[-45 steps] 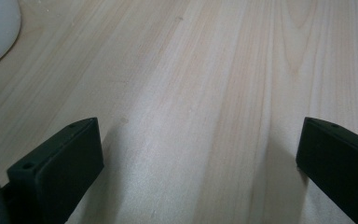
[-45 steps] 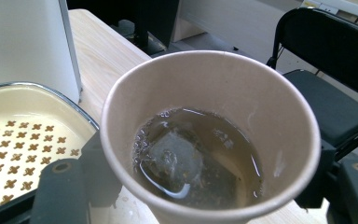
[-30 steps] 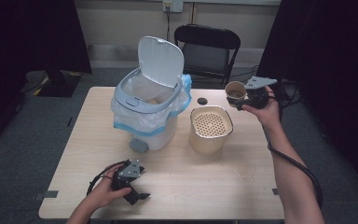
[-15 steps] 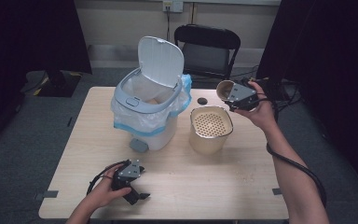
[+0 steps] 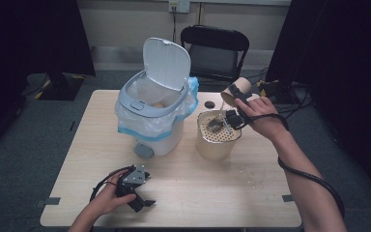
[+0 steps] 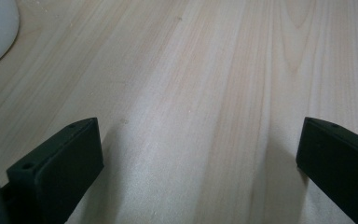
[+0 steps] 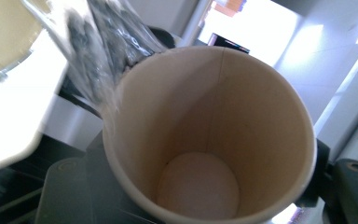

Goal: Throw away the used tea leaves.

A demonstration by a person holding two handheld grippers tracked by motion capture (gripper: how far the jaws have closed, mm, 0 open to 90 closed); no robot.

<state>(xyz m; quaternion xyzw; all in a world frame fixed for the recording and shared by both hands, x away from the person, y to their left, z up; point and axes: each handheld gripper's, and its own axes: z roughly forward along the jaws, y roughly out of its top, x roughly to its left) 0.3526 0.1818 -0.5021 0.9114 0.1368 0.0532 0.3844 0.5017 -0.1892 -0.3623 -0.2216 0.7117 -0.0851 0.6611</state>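
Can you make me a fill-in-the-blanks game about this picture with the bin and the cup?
1. The lid of the white bin is ____.
2. The right gripper holds a paper ____.
3. The left gripper has its jaws ____ above the wooden table.
4. Behind the table stands a black ____.

Missing words: open, cup, open, chair.

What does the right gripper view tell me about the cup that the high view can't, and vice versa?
Right gripper view: the paper cup's inside, bare down to its pale bottom, dark blurred matter spilling past its rim. High view: that matter landing on the perforated container beside the open bin; the left tool open near the table's front edge. Both: the tipped cup in the right tool.
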